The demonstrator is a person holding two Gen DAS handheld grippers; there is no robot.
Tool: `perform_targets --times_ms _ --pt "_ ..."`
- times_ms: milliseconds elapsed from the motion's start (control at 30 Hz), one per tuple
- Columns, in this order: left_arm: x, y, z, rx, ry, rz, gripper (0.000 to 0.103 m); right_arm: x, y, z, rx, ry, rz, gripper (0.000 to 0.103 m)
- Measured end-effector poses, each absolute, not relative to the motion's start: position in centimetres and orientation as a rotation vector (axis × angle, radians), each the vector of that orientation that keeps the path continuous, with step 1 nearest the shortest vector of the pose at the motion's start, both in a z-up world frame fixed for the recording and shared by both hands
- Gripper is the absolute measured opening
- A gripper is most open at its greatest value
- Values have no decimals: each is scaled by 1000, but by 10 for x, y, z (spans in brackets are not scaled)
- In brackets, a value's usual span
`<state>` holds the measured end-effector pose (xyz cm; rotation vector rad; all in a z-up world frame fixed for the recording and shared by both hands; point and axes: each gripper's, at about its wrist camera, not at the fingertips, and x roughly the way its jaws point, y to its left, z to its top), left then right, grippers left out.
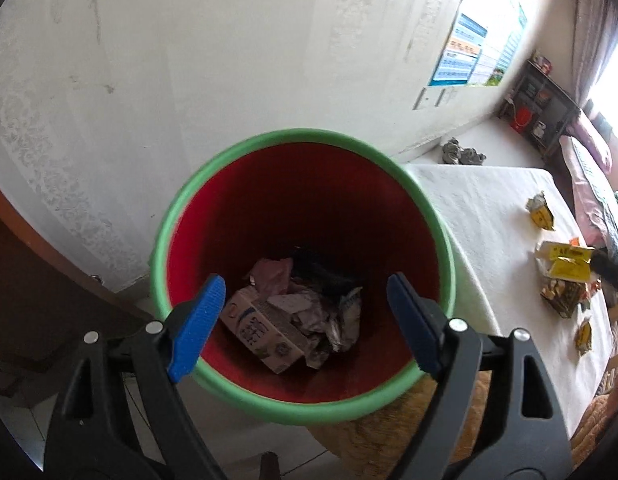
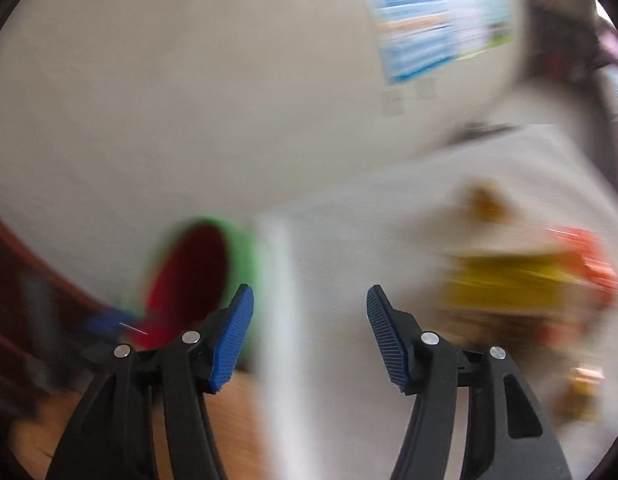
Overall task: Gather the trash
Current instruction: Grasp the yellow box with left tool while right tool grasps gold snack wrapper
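Note:
A red bin with a green rim (image 1: 229, 152) stands beside the table; it holds a milk carton (image 1: 261, 330) and crumpled paper (image 1: 309, 308). My left gripper (image 1: 305, 292) is open and empty right above the bin's mouth. Yellow wrappers (image 1: 565, 264) lie on the white table (image 1: 489, 216) to the right. In the blurred right wrist view, my right gripper (image 2: 309, 304) is open and empty over the table edge, with the bin (image 2: 245, 248) to its left and a yellow wrapper (image 2: 505, 280) to its right.
A white wall rises behind the bin, with a poster (image 1: 469, 52) on it. A dark shelf (image 1: 541, 108) stands at the far right. A grey rag (image 1: 461, 152) lies beyond the table. An orange stool (image 1: 389, 432) sits below the bin.

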<state>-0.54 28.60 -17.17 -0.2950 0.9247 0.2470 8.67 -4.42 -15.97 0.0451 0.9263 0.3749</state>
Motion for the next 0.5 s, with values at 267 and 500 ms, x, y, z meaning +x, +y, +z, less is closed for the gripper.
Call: perform_targets --times_ms 267,500 --pt "11 224 -152 -260 919 105 81 80 -199 -222 196 1060 -40 60" --pt "27 131 -133 -112 920 -159 85 82 -216 -248 378 1115 134 33"
